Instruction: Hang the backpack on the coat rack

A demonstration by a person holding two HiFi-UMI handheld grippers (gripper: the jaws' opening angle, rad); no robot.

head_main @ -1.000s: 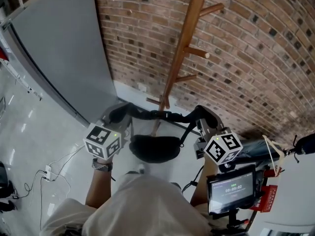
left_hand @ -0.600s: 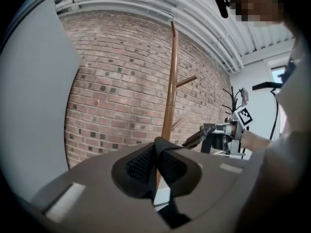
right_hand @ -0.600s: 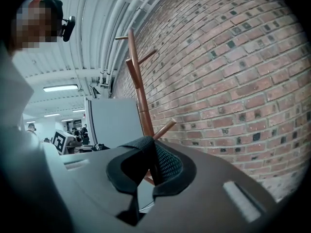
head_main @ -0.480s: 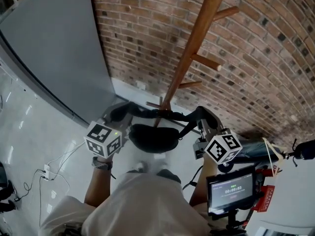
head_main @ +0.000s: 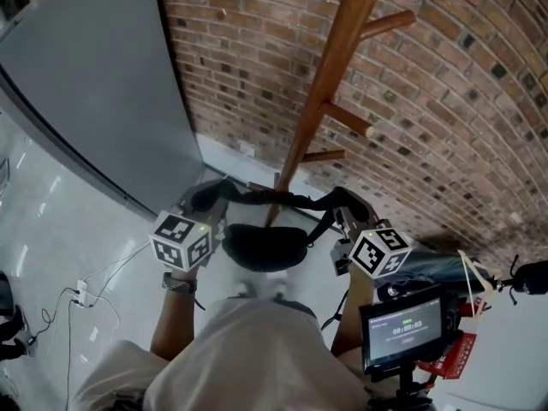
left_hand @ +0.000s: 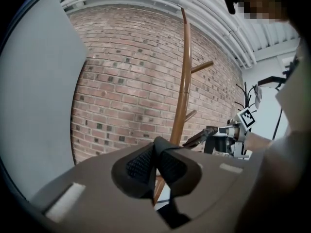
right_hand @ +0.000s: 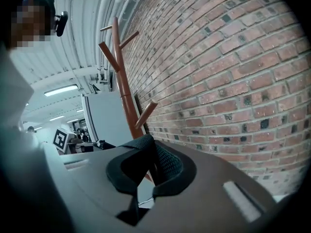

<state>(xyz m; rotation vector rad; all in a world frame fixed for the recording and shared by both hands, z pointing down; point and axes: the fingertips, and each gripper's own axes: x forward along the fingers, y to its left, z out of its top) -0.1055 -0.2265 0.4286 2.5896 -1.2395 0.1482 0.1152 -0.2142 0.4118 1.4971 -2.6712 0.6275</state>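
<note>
the black backpack [head_main: 261, 248] hangs in the air in front of the person, slung between the two grippers, low beside the foot of the wooden coat rack [head_main: 330, 92] that stands against the brick wall [head_main: 248, 50]. it is on no peg yet. the left gripper [head_main: 208, 208] is clamped tight on the left strap [left_hand: 146, 165], whose padded mesh bulges out on both sides of the jaws. the right gripper [head_main: 345, 228] is pinched the same way on the right strap [right_hand: 154, 165]. neither pair of jaws shows a gap.

the pack looks soft and fairly light: its body sags into a rounded pouch below the straps, and nothing in it holds a shape. the straps are thick, spongy and grippy, so they should not slip out, but they fold and twist freely, and the body will probably swing under them when lifted. a strap is a fair place to hold, yet hanging needs an open loop. held apart, the span between the grippers could be dropped over a peg [head_main: 349, 120]. whether the pack has a top handle i cannot tell. the pegs sit well above the pack, so a good lift is due.
</note>
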